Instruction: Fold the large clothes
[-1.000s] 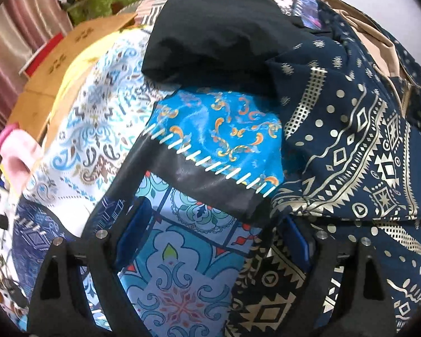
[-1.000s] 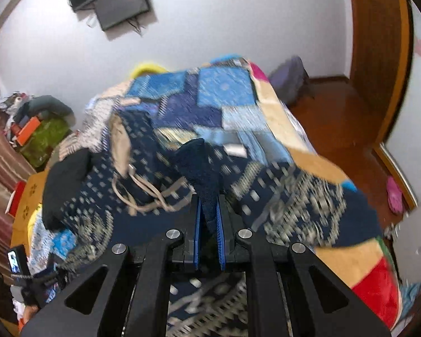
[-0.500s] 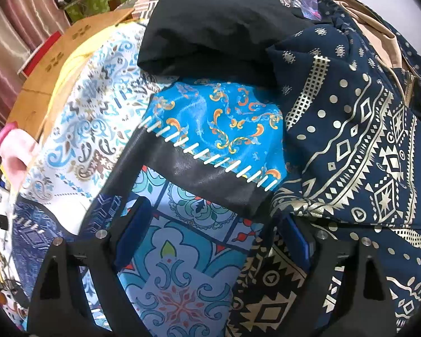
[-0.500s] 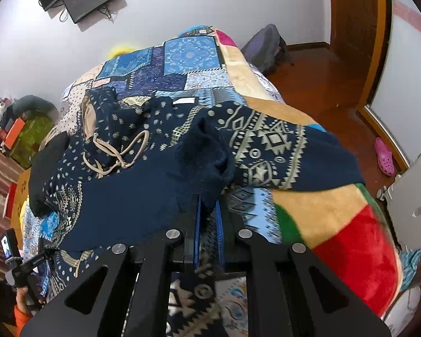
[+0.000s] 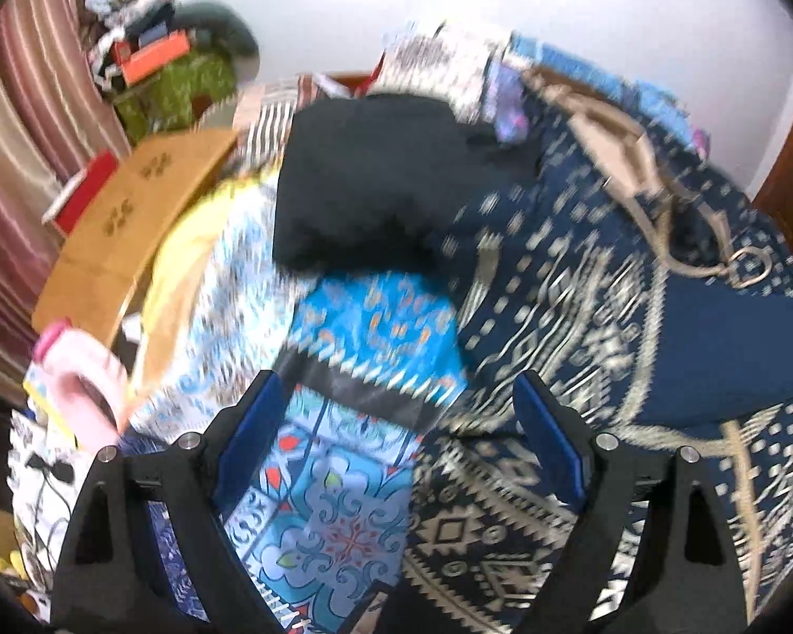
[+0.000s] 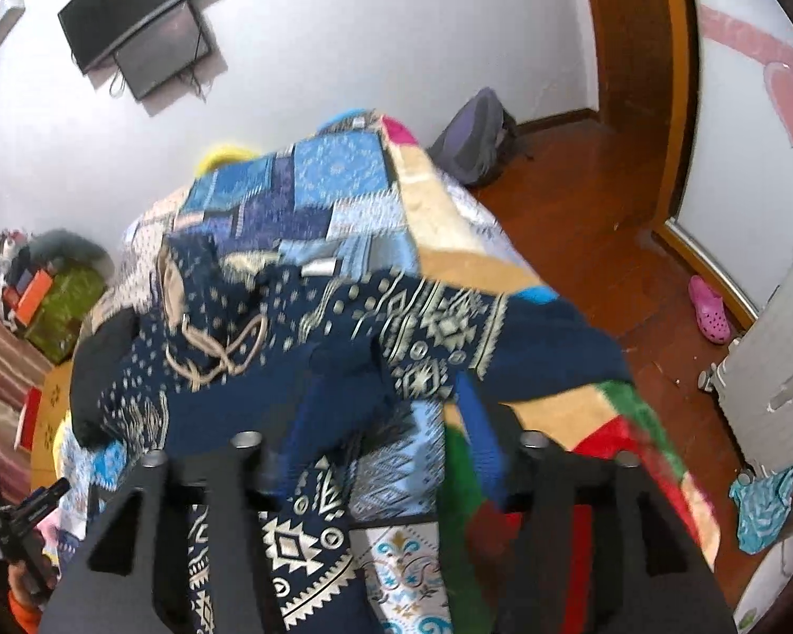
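Observation:
A large navy garment with cream geometric print (image 6: 428, 317) and a tan drawstring (image 6: 211, 354) lies spread on the patchwork bed cover (image 6: 338, 179). It also shows in the left wrist view (image 5: 581, 290). My right gripper (image 6: 386, 412) is open just above a bunched fold of the garment, which lies between and ahead of the fingers. My left gripper (image 5: 402, 417) is open and empty over the bed cover (image 5: 375, 327), at the garment's left edge. A black cloth (image 5: 375, 185) lies beyond it.
A wooden board (image 5: 127, 232) and a pink bottle (image 5: 74, 370) sit at the bed's left side. A green box with clutter (image 5: 180, 79) stands by the curtain. A backpack (image 6: 470, 137) and a pink shoe (image 6: 708, 306) lie on the wood floor to the right.
My right gripper has opened and let go of the navy fold that it held. My left gripper has pulled back and tilted up, still open.

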`<action>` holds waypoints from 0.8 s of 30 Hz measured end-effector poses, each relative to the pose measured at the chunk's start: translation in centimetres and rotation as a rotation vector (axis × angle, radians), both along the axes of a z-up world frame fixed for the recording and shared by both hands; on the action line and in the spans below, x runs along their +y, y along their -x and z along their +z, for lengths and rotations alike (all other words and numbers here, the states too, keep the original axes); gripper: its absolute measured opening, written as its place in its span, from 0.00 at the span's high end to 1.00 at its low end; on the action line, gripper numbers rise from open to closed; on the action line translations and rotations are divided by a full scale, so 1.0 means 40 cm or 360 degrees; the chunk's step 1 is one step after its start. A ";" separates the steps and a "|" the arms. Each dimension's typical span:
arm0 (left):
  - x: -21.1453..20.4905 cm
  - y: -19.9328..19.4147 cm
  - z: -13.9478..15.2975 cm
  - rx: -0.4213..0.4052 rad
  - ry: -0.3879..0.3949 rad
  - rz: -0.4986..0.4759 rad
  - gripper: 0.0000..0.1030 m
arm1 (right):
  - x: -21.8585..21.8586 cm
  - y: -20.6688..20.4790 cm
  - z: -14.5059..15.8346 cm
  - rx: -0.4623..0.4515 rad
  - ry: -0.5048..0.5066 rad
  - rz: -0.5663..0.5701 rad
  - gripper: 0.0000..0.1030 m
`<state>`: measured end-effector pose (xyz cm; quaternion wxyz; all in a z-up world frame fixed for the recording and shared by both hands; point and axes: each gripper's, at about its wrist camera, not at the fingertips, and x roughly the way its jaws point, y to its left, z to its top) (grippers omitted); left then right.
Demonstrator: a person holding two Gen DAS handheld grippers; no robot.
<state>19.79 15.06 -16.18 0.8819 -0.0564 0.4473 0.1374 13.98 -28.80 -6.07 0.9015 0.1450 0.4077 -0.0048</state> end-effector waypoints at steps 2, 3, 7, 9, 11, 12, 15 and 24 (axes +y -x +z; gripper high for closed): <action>-0.022 -0.004 0.040 -0.0059 -0.0031 -0.0038 0.14 | -0.023 0.003 0.014 -0.0025 -0.0012 -0.0030 0.40; -0.044 -0.010 0.065 -0.0099 -0.0046 -0.0073 0.14 | -0.029 0.003 0.018 -0.0033 -0.0021 -0.0041 0.39; -0.118 -0.035 0.130 -0.0203 -0.0057 -0.0192 0.14 | -0.082 0.004 0.025 -0.0052 -0.0047 -0.0111 0.36; -0.158 -0.052 0.154 -0.0241 -0.0031 -0.0255 0.14 | -0.104 0.005 0.020 -0.0046 -0.0054 -0.0144 0.36; -0.200 -0.077 0.166 -0.0264 0.0004 -0.0332 0.13 | -0.132 0.002 0.004 -0.0025 -0.0068 -0.0189 0.36; -0.214 -0.084 0.168 -0.0267 0.0014 -0.0356 0.13 | -0.144 0.002 -0.004 -0.0012 -0.0079 -0.0206 0.36; -0.279 -0.126 0.156 -0.0239 0.0038 -0.0451 0.13 | -0.183 -0.007 -0.049 0.0068 -0.0164 -0.0245 0.36; -0.384 -0.205 0.040 -0.0020 0.0135 -0.0590 0.13 | -0.284 -0.042 -0.210 0.0310 -0.0517 -0.0365 0.36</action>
